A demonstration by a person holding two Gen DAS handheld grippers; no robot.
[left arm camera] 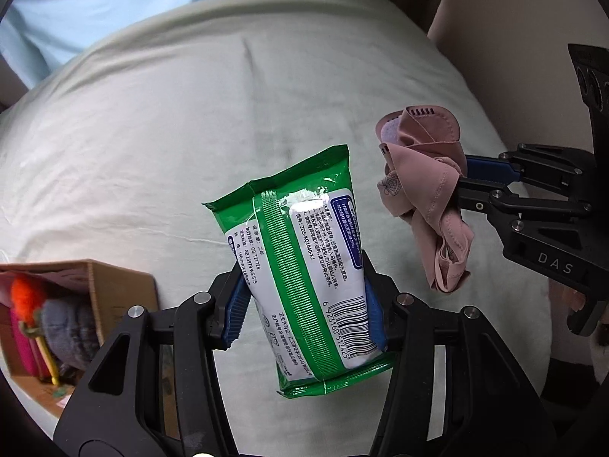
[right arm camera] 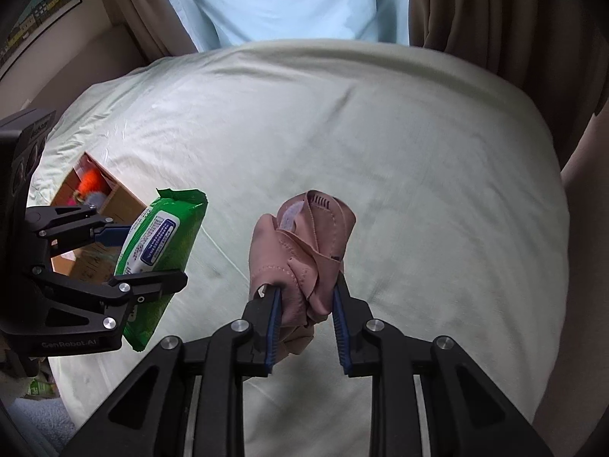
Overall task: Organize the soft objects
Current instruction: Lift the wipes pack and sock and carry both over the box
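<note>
My left gripper [left arm camera: 304, 301] is shut on a green and white pack of wet wipes [left arm camera: 304, 266] and holds it upright above the bed; it also shows in the right wrist view [right arm camera: 148, 262], with the wipes pack [right arm camera: 163, 236] in it. My right gripper [right arm camera: 308, 293] is shut on a bunched pink fabric garment [right arm camera: 304, 251] and holds it in the air. In the left wrist view the right gripper [left arm camera: 462, 179] and the pink garment [left arm camera: 422, 190] are to the right of the wipes.
A pale green bed sheet [left arm camera: 152, 133] covers the bed below both grippers. An open cardboard box [left arm camera: 118, 285] at the left holds an orange fluffy toy, a grey soft item and a pink item; the box shows in the right wrist view [right arm camera: 114, 194]. Brown curtains [right arm camera: 475, 3] hang behind.
</note>
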